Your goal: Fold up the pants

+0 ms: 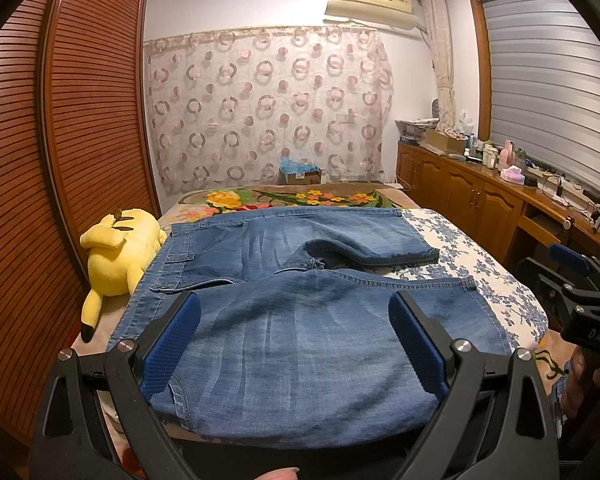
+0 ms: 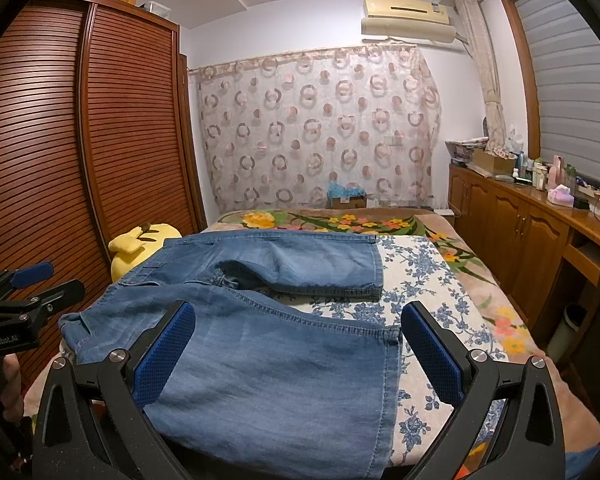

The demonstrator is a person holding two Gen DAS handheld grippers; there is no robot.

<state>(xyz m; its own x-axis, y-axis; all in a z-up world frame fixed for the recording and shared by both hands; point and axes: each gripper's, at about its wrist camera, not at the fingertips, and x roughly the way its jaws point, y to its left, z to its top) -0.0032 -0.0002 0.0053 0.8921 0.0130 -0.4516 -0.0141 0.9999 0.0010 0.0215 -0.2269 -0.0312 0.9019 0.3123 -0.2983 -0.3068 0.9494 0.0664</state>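
Both the left gripper (image 1: 296,312) and right gripper (image 2: 298,320) have jaws released above the pants (image 1: 300,344); the near edge is cut off.

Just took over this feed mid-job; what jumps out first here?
The blue denim pants spread across the bed fill the middle, the near leg draped toward both open grippers, left and right. A yellow plush toy lies at the bed's left edge beside the wooden wardrobe.

louvred wood wardrobe (image 1: 60,160) left, ringed curtain (image 1: 268,104) behind, cabinets (image 1: 460,192) right.
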